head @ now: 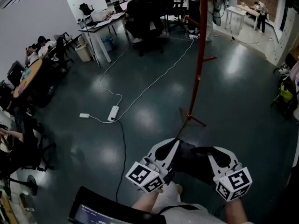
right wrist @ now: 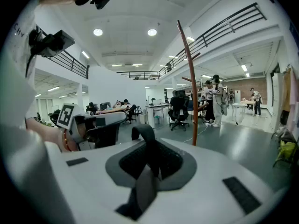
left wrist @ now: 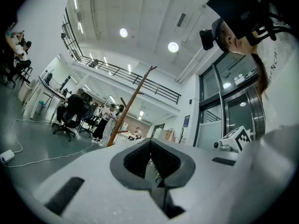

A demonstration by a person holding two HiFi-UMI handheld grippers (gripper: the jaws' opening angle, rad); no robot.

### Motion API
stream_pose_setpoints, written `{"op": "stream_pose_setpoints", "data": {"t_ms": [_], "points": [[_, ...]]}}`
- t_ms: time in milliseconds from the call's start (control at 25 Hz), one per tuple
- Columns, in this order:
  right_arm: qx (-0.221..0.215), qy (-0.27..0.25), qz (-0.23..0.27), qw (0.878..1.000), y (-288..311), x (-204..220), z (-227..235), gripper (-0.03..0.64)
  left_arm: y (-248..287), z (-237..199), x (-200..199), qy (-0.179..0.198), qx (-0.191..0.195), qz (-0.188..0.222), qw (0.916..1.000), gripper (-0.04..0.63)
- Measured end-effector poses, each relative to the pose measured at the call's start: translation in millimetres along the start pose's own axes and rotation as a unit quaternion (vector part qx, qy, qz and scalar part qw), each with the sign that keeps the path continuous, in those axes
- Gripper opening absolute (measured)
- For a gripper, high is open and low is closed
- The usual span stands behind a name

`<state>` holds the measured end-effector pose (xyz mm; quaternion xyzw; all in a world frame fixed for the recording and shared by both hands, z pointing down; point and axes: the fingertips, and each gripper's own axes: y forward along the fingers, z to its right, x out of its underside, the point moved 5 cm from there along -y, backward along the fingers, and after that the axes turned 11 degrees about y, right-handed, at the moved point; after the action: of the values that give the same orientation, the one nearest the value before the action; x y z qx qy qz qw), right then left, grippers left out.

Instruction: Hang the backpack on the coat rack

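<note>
The red coat rack (head: 201, 45) stands on the dark floor just ahead, its feet (head: 189, 120) close to my grippers. I hold a black backpack (head: 192, 164) low between both grippers. My left gripper (head: 175, 148) has its jaws closed at the bag's left side; a dark strip runs down from the pinch in the left gripper view (left wrist: 150, 164). The right gripper (head: 206, 154) is shut on a black strap (right wrist: 142, 134) that loops up out of its pads (right wrist: 147, 161). The rack also rises ahead in the left gripper view (left wrist: 128, 106) and the right gripper view (right wrist: 191, 87).
A white power strip (head: 113, 112) and cables lie on the floor left of the rack. Desks (head: 96, 29), office chairs and seated people line the left and back. A person (right wrist: 217, 99) stands beyond the rack. A dark screen (head: 107, 213) sits at my lower left.
</note>
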<state>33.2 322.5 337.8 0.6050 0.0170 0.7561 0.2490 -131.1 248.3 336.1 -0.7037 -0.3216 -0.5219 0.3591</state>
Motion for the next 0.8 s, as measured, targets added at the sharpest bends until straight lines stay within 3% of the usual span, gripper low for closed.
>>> {"op": "stream_pose_setpoints", "data": {"t_ms": [320,800], "points": [[0.004,-0.001,0.005,1.000,40.1,-22.2,45.9,0.048,40.7,-31.7,16.0,-0.002,0.003,-0.018,0.9998,0.010],[-0.011,0.006,-0.016,1.000,107.5,-55.4,107.8,0.048,162.4,-94.0,25.8,-0.020,0.027,-0.017,0.9993,0.009]]}}
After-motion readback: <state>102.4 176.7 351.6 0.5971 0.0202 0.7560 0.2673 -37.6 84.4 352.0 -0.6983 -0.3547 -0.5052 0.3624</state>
